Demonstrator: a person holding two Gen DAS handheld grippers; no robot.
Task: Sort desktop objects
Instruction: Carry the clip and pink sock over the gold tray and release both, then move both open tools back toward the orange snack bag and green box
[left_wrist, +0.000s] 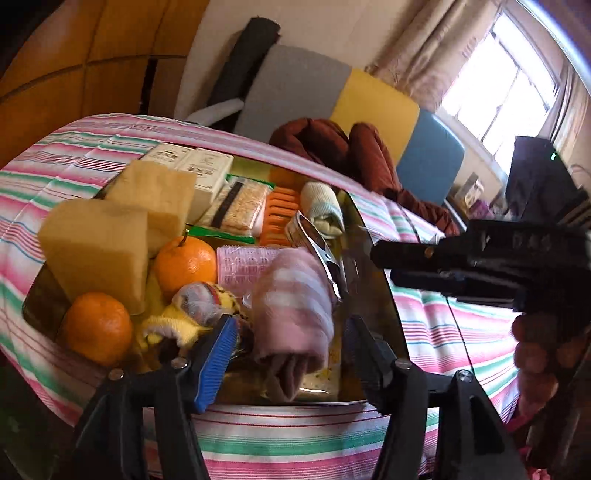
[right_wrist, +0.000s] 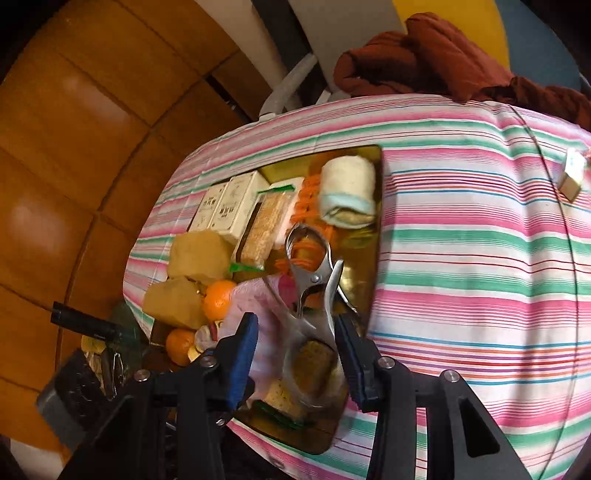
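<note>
we see a worktop draped in a cloth of pink, green and white stripes, in a room with warm wooden panelling to one side, a bright curtained window to the other, and a seat with grey, yellow and blue cushions behind, where a dark red garment lies bunched. on the cloth sits a shiny gold tray, crowded: two yellow sponges, two oranges, cream boxes, a packet of crackers, orange clips, a rolled pale cloth, a rolled pink striped towel and a small yellow soft toy. the tray lies towards the panelled side of the worktop; the striped cloth on its other side is wide and mostly bare, with only a small box far off near the edge. a metal spring clamp lies along the tray's open-side rim, its long axis running away from us, ring handles at the far end and nose towards the right gripper. that gripper's fingers stand partly apart just over the near end of the clamp and a small clear jar; we cannot tell whether they touch either. the left gripper has its fingers well apart, around the near end of the pink towel without pressing it.
</note>
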